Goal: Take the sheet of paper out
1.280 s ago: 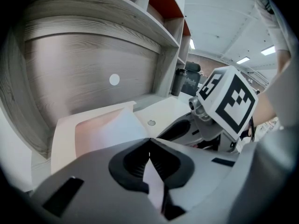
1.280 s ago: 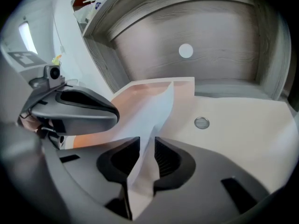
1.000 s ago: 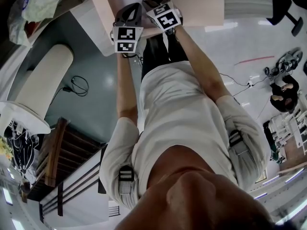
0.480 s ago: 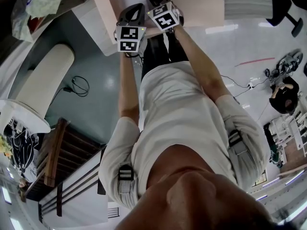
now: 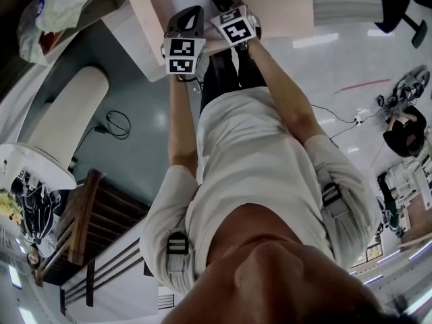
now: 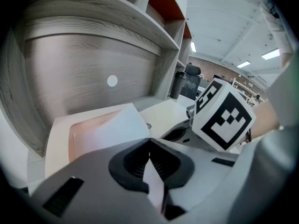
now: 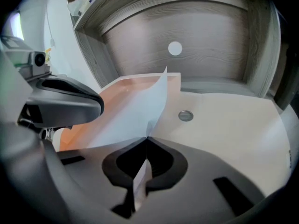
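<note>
Sheet of paper [image 7: 133, 120] clamped in both clenched grippers, left gripper [image 6: 149, 143] and right gripper [image 7: 146, 141]; positions barely changed since one second ago.

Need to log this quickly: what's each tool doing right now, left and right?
Left tool: closed, holding the sheet of paper.
Right tool: closed, holding the same sheet of paper.

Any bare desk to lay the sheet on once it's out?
Free: the desk right of the tray, around the metal disc, up to the back panel. Crowded: the tray side, where the left gripper and right gripper sit shut on the sheet.
</note>
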`<move>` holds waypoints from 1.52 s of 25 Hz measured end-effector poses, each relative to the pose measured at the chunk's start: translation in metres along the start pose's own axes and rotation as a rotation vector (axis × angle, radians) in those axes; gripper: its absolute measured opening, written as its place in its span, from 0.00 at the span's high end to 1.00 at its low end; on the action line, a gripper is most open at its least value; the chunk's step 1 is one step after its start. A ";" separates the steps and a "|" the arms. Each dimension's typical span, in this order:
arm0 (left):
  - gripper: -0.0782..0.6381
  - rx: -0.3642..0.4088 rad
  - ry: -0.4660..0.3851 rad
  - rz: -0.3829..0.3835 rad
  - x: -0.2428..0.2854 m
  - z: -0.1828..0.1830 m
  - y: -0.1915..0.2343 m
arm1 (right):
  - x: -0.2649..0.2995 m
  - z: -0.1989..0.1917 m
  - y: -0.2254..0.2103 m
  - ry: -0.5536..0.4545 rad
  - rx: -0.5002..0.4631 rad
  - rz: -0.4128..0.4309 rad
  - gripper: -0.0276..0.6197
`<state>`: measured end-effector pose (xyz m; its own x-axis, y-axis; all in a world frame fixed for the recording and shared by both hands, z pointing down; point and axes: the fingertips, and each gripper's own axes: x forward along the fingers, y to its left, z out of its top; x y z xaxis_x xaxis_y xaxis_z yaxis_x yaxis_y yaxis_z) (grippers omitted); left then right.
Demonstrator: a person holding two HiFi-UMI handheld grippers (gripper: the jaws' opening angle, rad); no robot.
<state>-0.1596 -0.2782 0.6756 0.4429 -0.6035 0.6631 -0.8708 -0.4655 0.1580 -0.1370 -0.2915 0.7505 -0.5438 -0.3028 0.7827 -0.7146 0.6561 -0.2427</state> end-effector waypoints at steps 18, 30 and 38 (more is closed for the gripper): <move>0.86 0.054 0.002 -0.046 0.007 0.017 -0.016 | -0.027 -0.004 -0.030 -0.037 0.068 -0.061 0.93; 0.86 0.091 0.003 -0.080 0.011 0.026 -0.031 | -0.050 -0.012 -0.055 -0.062 0.119 -0.110 0.93; 0.86 0.111 0.003 -0.111 0.015 0.030 -0.043 | -0.071 -0.020 -0.070 -0.081 0.154 -0.152 0.93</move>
<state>-0.1088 -0.2868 0.6570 0.5343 -0.5428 0.6480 -0.7876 -0.5980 0.1485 -0.0399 -0.3021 0.7233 -0.4543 -0.4484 0.7698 -0.8460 0.4879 -0.2151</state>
